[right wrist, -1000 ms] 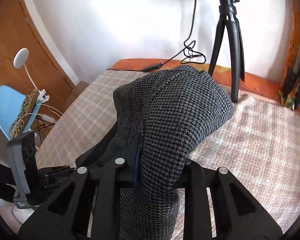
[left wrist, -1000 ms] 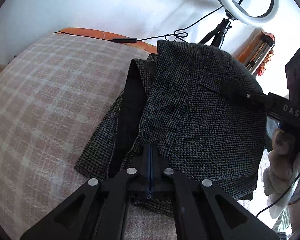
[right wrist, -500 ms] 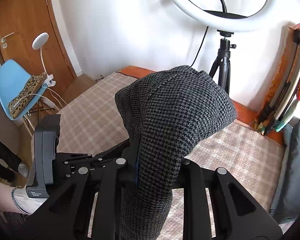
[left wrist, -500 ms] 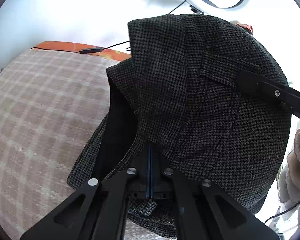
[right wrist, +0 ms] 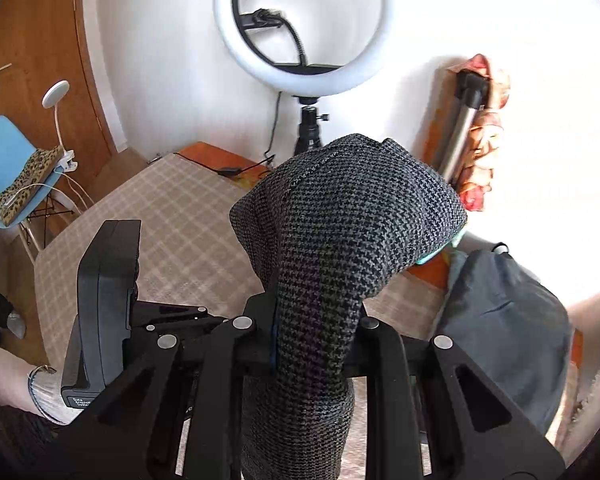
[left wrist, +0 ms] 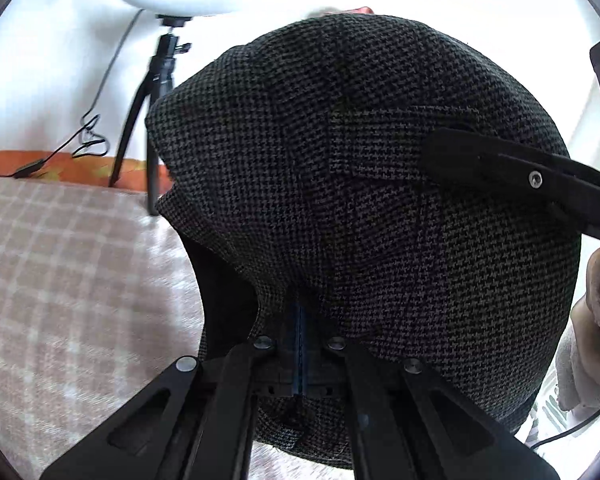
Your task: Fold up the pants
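Observation:
The pants [left wrist: 372,184] are dark grey houndstooth cloth, lifted off the checked beige bed cover [left wrist: 72,280] and filling most of the left wrist view. My left gripper [left wrist: 299,344] is shut on an edge of the pants. My right gripper [right wrist: 300,332] is shut on another part of the pants [right wrist: 340,232], which bunch up over its fingers and hang below. The right gripper's black fingers [left wrist: 500,164] show at the right of the left wrist view, clamped on the cloth. The left gripper's body [right wrist: 104,304] shows at the left of the right wrist view.
A ring light [right wrist: 304,24] on a tripod [left wrist: 152,92] stands at the bed's far edge by the white wall. A blue chair [right wrist: 8,168] and a wooden door [right wrist: 40,52] are at the left. A dark grey garment [right wrist: 508,328] lies at the right.
Both grippers have risen with the pants, lifting the cloth off the bed cover. Both views have tilted up, so the bed looks lower and farther.

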The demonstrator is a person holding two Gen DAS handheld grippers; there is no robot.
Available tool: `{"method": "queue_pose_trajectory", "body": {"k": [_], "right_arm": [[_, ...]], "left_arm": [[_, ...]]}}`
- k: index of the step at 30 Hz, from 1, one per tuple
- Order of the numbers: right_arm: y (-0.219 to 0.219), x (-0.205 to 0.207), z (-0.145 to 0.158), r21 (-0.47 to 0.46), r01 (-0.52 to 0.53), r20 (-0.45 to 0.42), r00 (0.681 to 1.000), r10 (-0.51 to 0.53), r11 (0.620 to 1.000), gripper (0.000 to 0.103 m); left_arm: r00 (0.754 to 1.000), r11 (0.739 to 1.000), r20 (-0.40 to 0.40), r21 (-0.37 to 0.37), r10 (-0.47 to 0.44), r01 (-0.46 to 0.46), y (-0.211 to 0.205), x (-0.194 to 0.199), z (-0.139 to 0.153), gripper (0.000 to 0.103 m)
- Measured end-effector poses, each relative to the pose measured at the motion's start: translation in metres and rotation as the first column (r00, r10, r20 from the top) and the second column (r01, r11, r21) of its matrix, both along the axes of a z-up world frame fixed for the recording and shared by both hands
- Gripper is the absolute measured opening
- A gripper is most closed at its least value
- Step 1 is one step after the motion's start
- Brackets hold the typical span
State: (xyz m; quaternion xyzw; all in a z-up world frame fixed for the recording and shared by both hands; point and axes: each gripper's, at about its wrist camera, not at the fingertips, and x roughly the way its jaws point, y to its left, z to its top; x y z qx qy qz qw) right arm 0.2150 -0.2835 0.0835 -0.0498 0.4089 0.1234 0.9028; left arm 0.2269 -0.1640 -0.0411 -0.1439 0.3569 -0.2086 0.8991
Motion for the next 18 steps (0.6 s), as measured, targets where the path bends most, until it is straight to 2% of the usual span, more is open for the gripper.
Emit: {"method": "queue_pose_trajectory", "body": {"k": [5,9,12,14,16,18], "right_arm": [[-0.063,0.0,0.02,-0.016,0.038,0.024,0.999,-0.038,0.999,0.02],[-0.134,0.007,0.016,0.019,0.08,-0.012,0.997,-0.08,0.997,0.02],[-0.192,0.015,-0.006,0.02,0.138,-0.044,0.99,-0.137,0.99,0.019],[-0.233,0.025,-0.036,0.047,0.169,-0.103,0.981,-0.164,0.984,0.02],[-0.271,0.034,-0.072,0.094,0.243,-0.181,0.958,-0.224,0.965,0.025],[-0.299,0.035,-0.107,0.13,0.32,-0.257,0.925,-0.279,0.939,0.031]], "left_arm": [[0.995,0.996,0.051,0.029,-0.086,0.084,-0.065,0.035,0.022,0.0],[0.988,0.988,0.04,0.045,-0.151,0.15,-0.114,0.071,0.028,0.0],[0.981,0.978,0.018,0.075,-0.194,0.192,-0.154,0.097,0.02,0.0],[0.975,0.968,-0.005,0.122,-0.221,0.22,-0.183,0.11,0.008,0.0],[0.971,0.958,-0.057,0.159,-0.234,0.24,-0.206,0.123,-0.012,0.0],[0.966,0.954,-0.101,0.163,-0.24,0.254,-0.217,0.133,-0.029,0.0]]}}
